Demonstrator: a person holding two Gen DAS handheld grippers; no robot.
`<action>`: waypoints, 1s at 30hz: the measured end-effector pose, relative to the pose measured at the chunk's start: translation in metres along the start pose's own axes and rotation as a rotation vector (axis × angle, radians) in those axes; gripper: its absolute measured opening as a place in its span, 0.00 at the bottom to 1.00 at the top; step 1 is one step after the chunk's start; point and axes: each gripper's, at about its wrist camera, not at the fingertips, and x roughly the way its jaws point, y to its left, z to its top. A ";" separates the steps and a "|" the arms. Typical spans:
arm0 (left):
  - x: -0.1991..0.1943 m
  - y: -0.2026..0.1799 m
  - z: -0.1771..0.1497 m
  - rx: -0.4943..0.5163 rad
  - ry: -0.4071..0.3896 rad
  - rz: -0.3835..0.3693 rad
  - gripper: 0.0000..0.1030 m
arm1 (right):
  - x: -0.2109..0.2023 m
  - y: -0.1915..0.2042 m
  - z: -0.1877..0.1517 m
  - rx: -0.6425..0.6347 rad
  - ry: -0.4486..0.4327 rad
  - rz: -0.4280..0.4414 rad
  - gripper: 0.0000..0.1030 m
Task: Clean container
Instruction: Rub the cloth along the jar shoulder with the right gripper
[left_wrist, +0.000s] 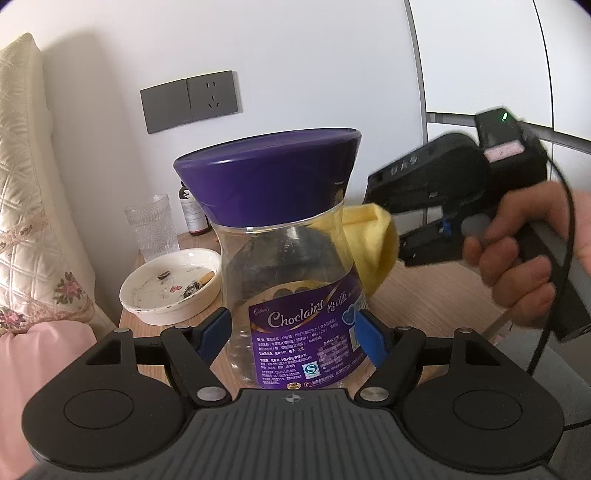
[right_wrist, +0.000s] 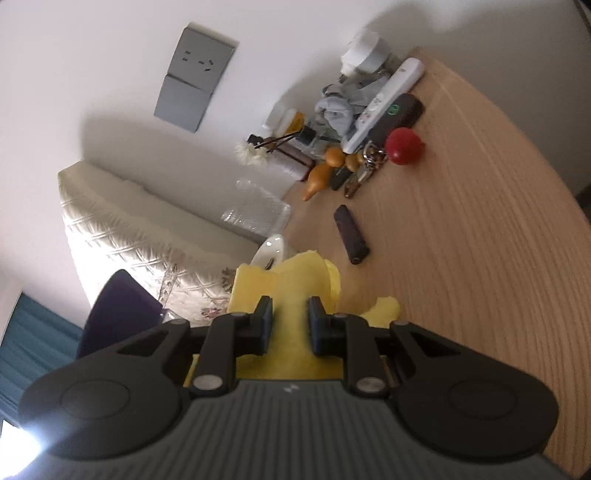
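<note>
A clear plastic Choclairs jar (left_wrist: 291, 295) with a purple lid (left_wrist: 269, 181) stands upright between the blue pads of my left gripper (left_wrist: 295, 338), which is shut on its lower body. My right gripper (left_wrist: 395, 230) is shut on a yellow cloth (left_wrist: 369, 251) and holds it against the jar's right shoulder, just below the lid. In the right wrist view the right gripper (right_wrist: 290, 323) pinches the cloth (right_wrist: 291, 291), and the purple lid (right_wrist: 118, 314) shows at the lower left.
A white bowl (left_wrist: 170, 284) with cigarette butts, a ribbed glass (left_wrist: 153, 225) and a small brown bottle (left_wrist: 192, 212) stand behind the jar on the wooden table (right_wrist: 461, 240). A dark lighter (right_wrist: 351, 234), red ball (right_wrist: 404, 146), remote and clutter lie farther off. A quilted cushion (left_wrist: 22, 184) is left.
</note>
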 end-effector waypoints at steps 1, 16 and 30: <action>0.000 0.000 0.000 0.004 -0.001 -0.001 0.75 | -0.002 0.003 0.000 -0.001 -0.006 -0.002 0.21; 0.001 0.007 -0.004 0.008 0.004 -0.034 0.75 | -0.029 0.014 -0.031 -0.018 -0.118 -0.067 0.21; -0.001 0.011 -0.003 -0.009 0.009 -0.059 0.70 | -0.044 0.022 -0.058 -0.029 -0.181 -0.126 0.21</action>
